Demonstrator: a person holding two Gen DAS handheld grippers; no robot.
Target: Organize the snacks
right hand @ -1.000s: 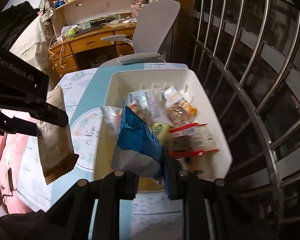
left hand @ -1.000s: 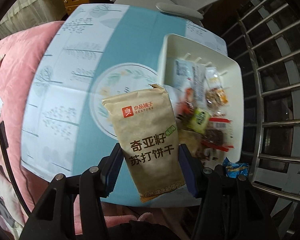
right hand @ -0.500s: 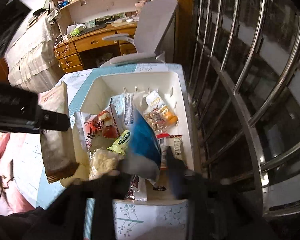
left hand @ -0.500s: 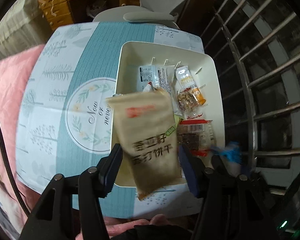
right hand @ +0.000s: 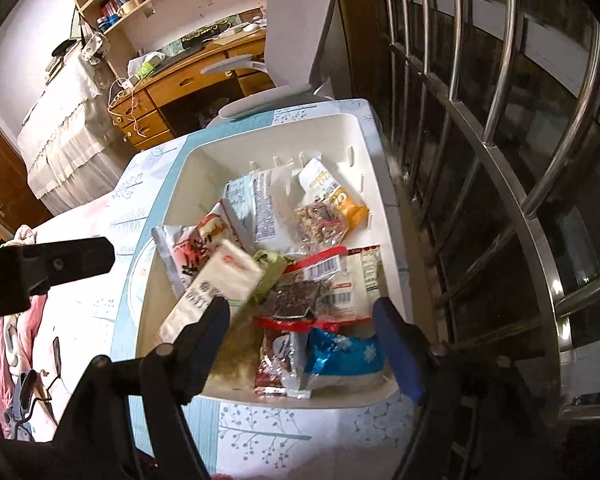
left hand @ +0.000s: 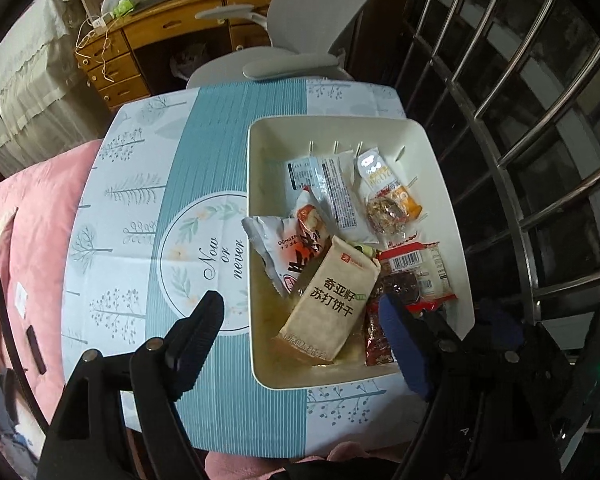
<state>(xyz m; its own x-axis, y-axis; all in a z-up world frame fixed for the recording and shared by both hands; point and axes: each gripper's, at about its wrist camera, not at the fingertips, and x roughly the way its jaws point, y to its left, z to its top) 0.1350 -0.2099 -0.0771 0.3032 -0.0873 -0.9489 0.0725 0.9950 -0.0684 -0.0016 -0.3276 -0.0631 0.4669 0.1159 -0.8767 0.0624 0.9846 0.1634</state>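
Note:
A white bin (left hand: 448, 196) (right hand: 168, 216) on the small table holds several snack packets. The brown cracker packet (left hand: 332, 300) (right hand: 216, 284) lies slanted in it, free of my left gripper (left hand: 300, 312), whose jaws are opening above the bin's near left wall with nothing gripped. The blue snack bag (right hand: 340, 356) rests in the bin's near corner. My right gripper (right hand: 300, 316) hovers over it, jaws opening, pads clear of the bag. The left gripper's finger (right hand: 76, 260) shows at the left of the right wrist view.
The table wears a blue and white tree-print cloth (left hand: 204, 216). A grey office chair (left hand: 292, 60) stands behind it, a steel window grille (left hand: 540, 140) to the right, pink bedding (left hand: 28, 240) to the left. A wooden desk (right hand: 188, 80) fills the background.
Both grippers opened and let go. The brown cracker packet dropped from the left gripper into the bin. The blue bag fell from the right gripper into the bin's near corner.

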